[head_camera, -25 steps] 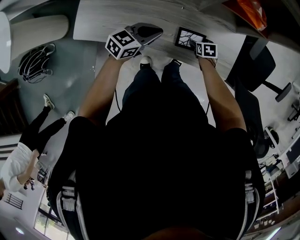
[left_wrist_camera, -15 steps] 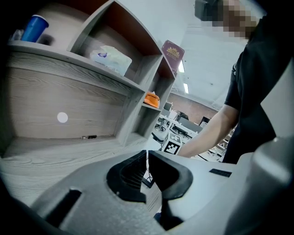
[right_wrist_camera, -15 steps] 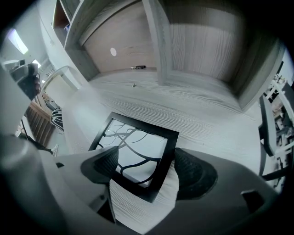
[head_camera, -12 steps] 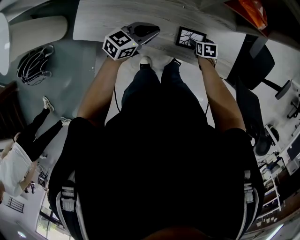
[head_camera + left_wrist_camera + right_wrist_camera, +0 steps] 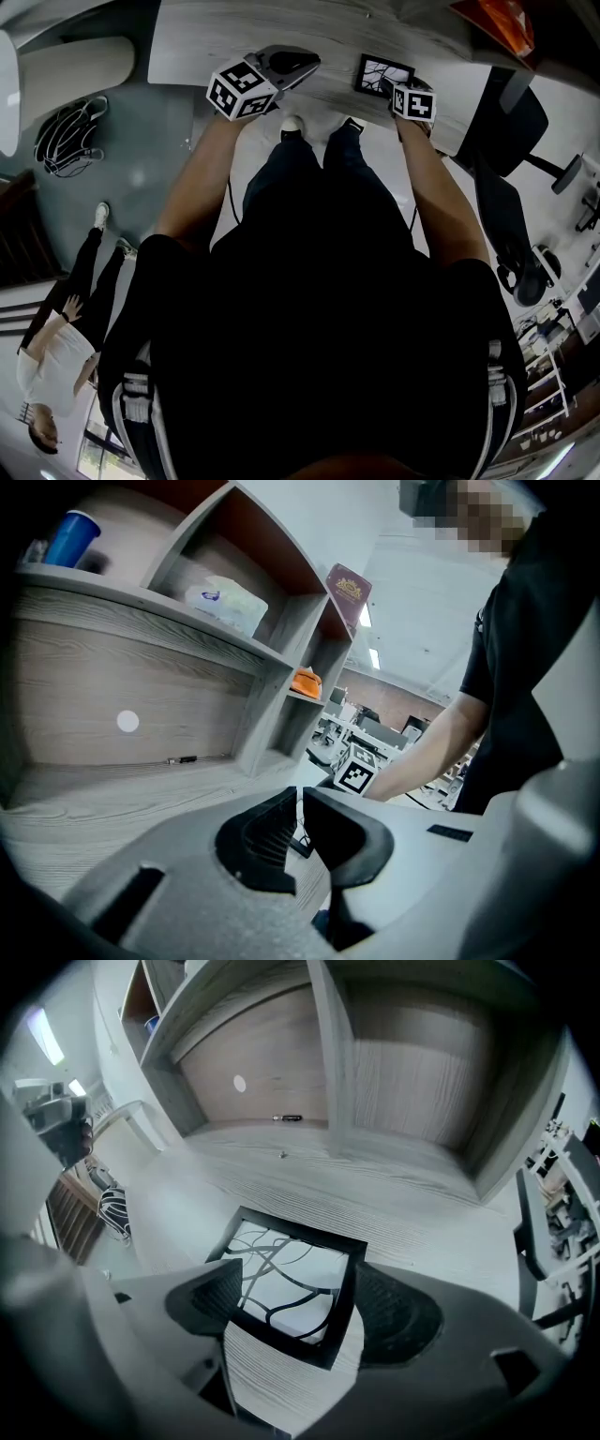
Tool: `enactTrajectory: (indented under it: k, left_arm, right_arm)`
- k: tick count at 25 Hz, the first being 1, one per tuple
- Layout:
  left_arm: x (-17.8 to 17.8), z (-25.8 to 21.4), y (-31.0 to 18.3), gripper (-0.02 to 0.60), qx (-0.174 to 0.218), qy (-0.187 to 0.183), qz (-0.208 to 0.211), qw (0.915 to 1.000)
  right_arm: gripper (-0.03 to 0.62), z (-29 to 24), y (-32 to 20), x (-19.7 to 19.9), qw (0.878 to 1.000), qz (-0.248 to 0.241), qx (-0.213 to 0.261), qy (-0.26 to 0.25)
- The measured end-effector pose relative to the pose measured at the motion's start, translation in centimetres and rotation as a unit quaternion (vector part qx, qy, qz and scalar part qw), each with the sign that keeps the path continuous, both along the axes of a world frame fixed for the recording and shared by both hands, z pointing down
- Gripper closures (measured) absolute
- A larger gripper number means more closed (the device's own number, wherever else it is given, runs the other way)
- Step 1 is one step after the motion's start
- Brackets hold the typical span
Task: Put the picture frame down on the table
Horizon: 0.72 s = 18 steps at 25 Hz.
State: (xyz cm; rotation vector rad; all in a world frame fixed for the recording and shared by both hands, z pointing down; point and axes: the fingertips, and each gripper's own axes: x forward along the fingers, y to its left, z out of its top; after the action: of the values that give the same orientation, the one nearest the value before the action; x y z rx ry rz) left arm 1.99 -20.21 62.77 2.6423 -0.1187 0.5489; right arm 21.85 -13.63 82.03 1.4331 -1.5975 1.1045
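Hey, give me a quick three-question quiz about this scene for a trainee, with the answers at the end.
1. How is the picture frame placed? A standing upright; B lying flat on the table; C lifted in the air.
2. True or false: the right gripper has its jaws apart.
3. Fill in: the left gripper holds ____.
Key: 1 B; 2 true; 3 nothing.

The pale wood-grain table [image 5: 403,1194] carries the frame [image 5: 291,1283], lying flat. Well beyond the frame lie a tiny speck [image 5: 282,1155] and a small dark stick [image 5: 288,1118].
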Motion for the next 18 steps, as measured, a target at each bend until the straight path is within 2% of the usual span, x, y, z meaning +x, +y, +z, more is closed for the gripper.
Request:
enactTrajectory:
  k: [13, 18]
  left_arm:
    - [-1.7, -2.4, -0.1, 0.561, 0.023, -0.004, 0.019, 0.9995]
    - [-2.4, -3.7, 0.2, 0.561, 0.035, -0.007, 0.027, 0.999]
  right_arm:
    - [0.235, -5.0, -0.7, -2.3, 0.998, -0.02, 0.056, 0.001]
    - [0.281, -7.2, -1.1, -2.7, 0.997, -0.019, 0.075, -0.001]
